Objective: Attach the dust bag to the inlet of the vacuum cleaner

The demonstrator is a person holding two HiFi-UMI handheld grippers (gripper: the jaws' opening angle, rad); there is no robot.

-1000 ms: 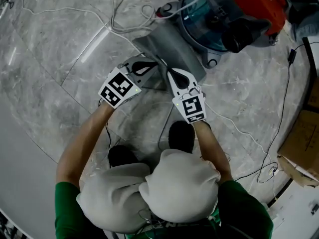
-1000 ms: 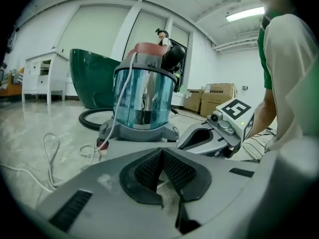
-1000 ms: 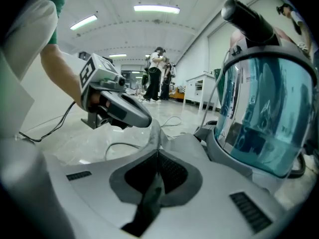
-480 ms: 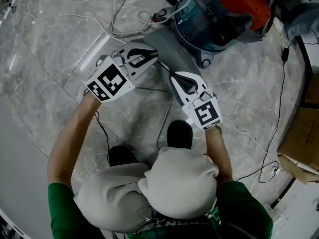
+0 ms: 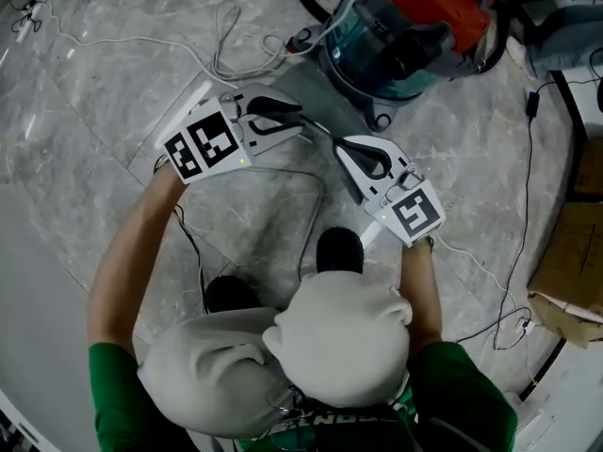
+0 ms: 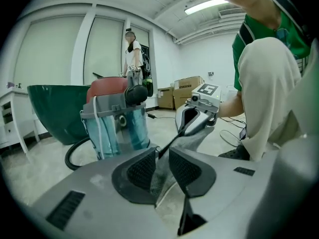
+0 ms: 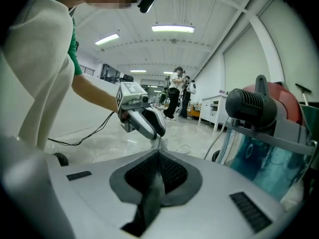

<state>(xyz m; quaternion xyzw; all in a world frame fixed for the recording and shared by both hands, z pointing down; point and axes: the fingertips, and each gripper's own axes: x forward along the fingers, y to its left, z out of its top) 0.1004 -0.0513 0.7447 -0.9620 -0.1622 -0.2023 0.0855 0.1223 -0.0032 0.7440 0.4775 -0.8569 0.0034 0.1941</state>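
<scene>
Matt grey cloth dust bag (image 5: 325,102), glossy stone floor (image 5: 94,111)

Pinching the dust bag (image 5: 325,102) between the left gripper (image 5: 294,121) at its left edge and the right gripper (image 5: 344,147) at its right. Hanging just before the vacuum cleaner (image 5: 405,36), with a cardboard box (image 5: 570,262) lying well apart at far right.

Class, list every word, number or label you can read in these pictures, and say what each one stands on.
None can be read.
Vacuum cleaner: small label on its red top, too blurred.
Marker cubes: black-and-white square patterns, no words.
</scene>
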